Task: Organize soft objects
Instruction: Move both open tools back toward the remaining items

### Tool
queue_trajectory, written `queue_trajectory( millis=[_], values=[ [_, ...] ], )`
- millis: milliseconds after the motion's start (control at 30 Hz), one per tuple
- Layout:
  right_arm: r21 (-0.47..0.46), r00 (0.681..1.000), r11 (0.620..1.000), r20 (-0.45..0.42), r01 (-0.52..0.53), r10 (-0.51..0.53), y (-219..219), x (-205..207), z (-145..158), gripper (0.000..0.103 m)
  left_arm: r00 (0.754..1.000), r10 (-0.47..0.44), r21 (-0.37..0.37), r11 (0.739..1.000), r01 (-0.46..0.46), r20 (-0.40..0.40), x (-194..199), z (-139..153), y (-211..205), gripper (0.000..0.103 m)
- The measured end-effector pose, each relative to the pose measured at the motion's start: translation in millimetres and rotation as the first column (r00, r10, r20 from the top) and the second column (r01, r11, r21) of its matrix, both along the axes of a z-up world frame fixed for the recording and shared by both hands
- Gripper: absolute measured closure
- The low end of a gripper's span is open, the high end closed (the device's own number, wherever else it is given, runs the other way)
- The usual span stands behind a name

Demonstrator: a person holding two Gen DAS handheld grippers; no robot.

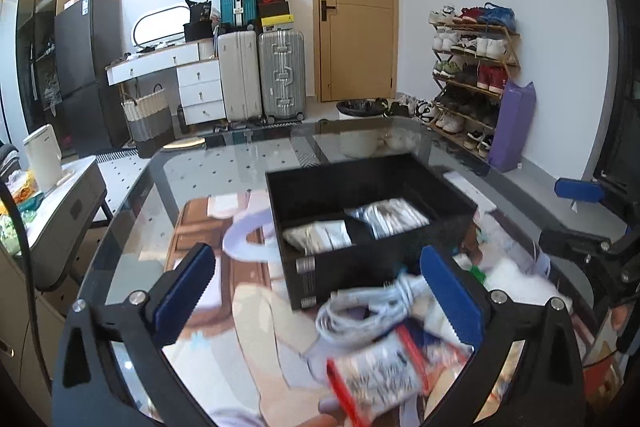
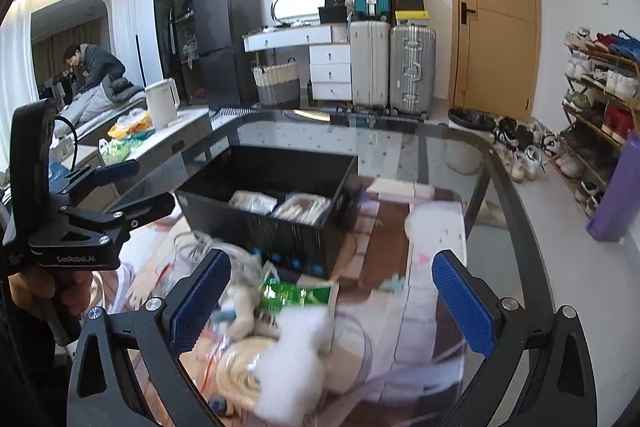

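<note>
A black divided box point(image 1: 376, 227) stands on the glass table and holds silvery and white packets point(image 1: 384, 217) in two compartments; it also shows in the right wrist view point(image 2: 280, 203). A heap of soft things lies in front of it: a coiled white cable point(image 1: 360, 311), a red-edged packet point(image 1: 380, 379), white fluff point(image 2: 296, 359), a green packet point(image 2: 298, 295), a beige plush point(image 2: 240, 311). My left gripper point(image 1: 316, 295) is open above the cable and packet. My right gripper point(image 2: 332, 303) is open above the fluff and green packet.
The round glass table point(image 1: 224, 163) lies over a printed mat. A side counter with a white kettle point(image 2: 162, 103) stands on the left. Suitcases point(image 1: 260, 71), a door and a shoe rack point(image 1: 472, 75) line the far wall. A bin point(image 1: 358, 107) stands beyond the table.
</note>
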State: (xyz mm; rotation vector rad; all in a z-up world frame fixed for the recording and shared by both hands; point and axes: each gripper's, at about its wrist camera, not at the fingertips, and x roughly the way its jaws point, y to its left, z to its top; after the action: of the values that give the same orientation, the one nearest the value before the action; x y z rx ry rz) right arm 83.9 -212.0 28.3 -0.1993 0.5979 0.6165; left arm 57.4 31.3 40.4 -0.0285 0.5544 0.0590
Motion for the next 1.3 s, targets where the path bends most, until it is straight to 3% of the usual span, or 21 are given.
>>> queue_trajectory(
  millis=[500, 1300],
  values=[
    [-0.096, 0.995, 0.994, -0.09, -0.047, 0.038, -1, -7, -35, 0.001, 0.991, -0.053, 0.008, 0.998, 0.055, -0.123, -20, -29, -23, 0.0],
    [-0.165, 0.986, 0.983, -0.157, -0.086, 0.06, 8, -2, -59, 0.001, 0.967, -0.083, 0.005, 0.996, 0.087, -0.241, -9, -53, -34, 0.0]
  ],
)
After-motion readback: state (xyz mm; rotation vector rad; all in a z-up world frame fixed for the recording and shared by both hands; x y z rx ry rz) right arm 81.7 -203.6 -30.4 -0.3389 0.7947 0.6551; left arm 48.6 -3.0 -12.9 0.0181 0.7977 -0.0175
